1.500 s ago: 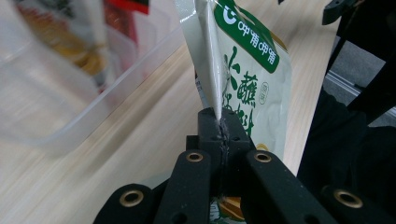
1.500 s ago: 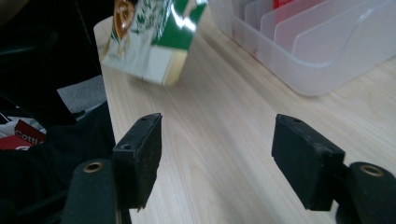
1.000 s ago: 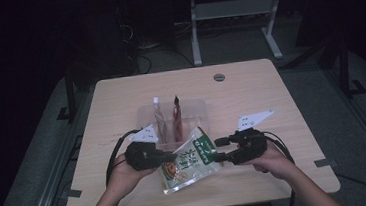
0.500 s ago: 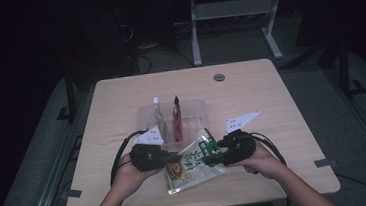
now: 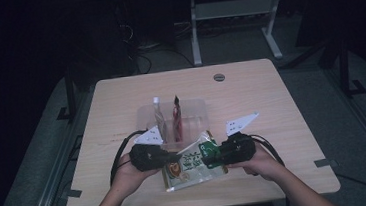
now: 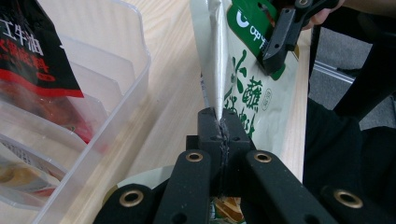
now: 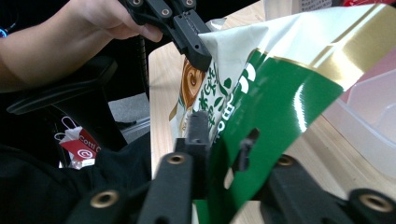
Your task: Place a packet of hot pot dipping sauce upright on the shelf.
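Left gripper [image 6: 219, 123]: jaws clamped tight on the white side seam of the green snack pouch [image 6: 254, 88], pads meeting with only the foil edge between them. Seen from the right gripper view, the same left gripper [image 7: 198, 46] pinches the pouch [image 7: 261, 107] at its far corner, with the person's left hand [image 7: 88, 28] wrapped around the body behind it.

Right gripper [image 7: 222, 140]: jaws have just been closing, and the green top edge of the pouch sits between them. One pad is pressed to the near face; the other jaw is hidden behind the foil, so it reads as gripped on the pouch's header strip near the hang hole. In the left gripper view, the right gripper [image 6: 278, 44] bites the green band at the top of the pouch.

High view: left gripper [image 5: 176, 158] and right gripper [image 5: 208, 158] face each other, pouch [image 5: 191, 163] stretched between them — tilted, lifted off the wooden table [image 5: 271, 105] at the near edge, just in front of the clear plastic bin [image 5: 194, 112]. The right hand [image 5: 256, 159] holds its gripper from the right side.

Bin is divided into compartments and has two packets standing upright in it — a pale one [image 5: 158, 117] and a dark red one [image 5: 176, 116]. In the left gripper view, the red packet [image 6: 37, 60] carries white printed characters and sits behind a divider wall of the bin [image 6: 135, 70].
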Available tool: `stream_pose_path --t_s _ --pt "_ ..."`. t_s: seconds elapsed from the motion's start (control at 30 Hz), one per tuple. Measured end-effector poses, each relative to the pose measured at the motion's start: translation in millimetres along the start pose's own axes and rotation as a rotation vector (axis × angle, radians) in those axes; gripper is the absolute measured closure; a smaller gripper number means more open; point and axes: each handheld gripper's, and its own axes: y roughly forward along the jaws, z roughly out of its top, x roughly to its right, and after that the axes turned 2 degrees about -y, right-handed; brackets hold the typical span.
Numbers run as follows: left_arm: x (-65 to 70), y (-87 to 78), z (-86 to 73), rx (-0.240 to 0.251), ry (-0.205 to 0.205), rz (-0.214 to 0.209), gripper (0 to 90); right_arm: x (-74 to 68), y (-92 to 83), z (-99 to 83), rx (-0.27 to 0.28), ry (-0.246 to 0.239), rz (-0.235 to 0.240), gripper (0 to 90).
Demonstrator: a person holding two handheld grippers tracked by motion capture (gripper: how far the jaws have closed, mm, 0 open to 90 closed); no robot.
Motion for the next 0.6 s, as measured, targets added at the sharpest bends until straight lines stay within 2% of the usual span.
stream_pose_path --t_s 0.17,0.37,0.47,0.6 --pt "-2.7 -0.8 -1.5 0.017 -0.008 -0.01 89.7 -0.4 -1.5 0.6 0.015 -0.012 0.02 88.6" --pt "-4.5 0.4 -2.5 0.023 -0.018 -0.027 89.6 -1.7 -2.0 0.4 0.035 -0.022 0.047 89.7" --pt "-5.7 1.6 -4.1 0.033 -0.032 -0.034 89.2 -3.3 -1.7 0.9 0.053 -0.044 0.059 89.8" --pt "-7.6 3.4 -6.1 0.034 -0.029 -0.023 85.0 -4.7 -1.8 1.4 0.057 -0.043 0.063 90.0"
